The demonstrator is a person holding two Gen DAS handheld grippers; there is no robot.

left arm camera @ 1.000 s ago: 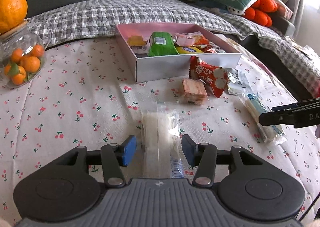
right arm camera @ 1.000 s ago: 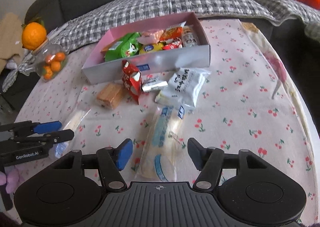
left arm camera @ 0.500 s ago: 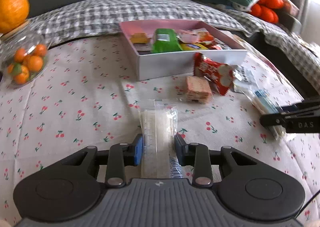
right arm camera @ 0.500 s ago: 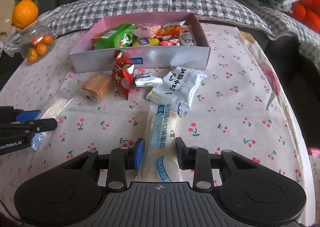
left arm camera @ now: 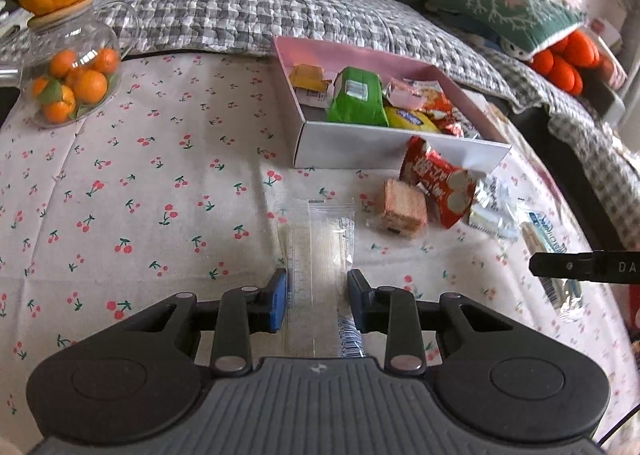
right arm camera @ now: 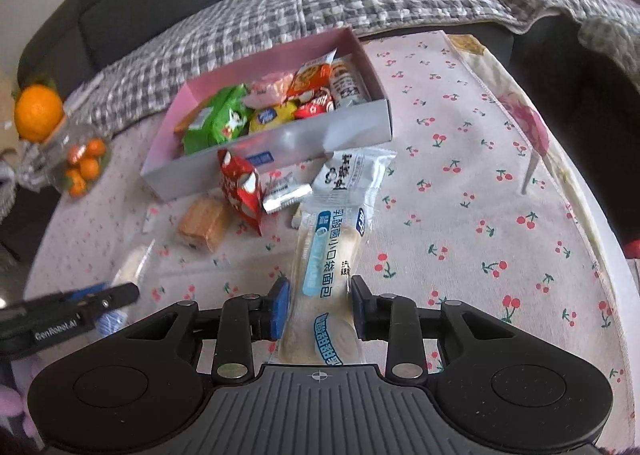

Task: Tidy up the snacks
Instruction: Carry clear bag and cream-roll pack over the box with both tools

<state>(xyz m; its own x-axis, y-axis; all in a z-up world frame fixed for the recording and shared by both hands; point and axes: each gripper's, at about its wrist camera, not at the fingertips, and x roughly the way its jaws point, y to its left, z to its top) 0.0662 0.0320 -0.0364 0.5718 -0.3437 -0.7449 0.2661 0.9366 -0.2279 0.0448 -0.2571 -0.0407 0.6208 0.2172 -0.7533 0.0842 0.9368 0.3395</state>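
I am carrying one snack in each claw. My left claw is clenched on the clear-wrapped bar, both pads against its long edges near the barcode end. My right claw is clenched on the long bread packet, gripping it around the middle. The right wrist view is tilted and a little smeared, so I am only guessing that the packet's far end is already coming up off the worktop.

Both snacks are sitting on the near side of the pink box, which is lying across the worktop in front of the sofa with a green packet and other wrappers already filling much of it.

To do this well, I am aiming to raise both claws high enough that the dangling ends pass over the box's front wall rather than catching it. The wrappers are slippery and soft, so I am squeezing gently and moving smoothly. The red packet, the wafer block and the white pouch are lying between me and the box, so I am planning to go over them. I am looking for bare space at the box's ends before releasing.
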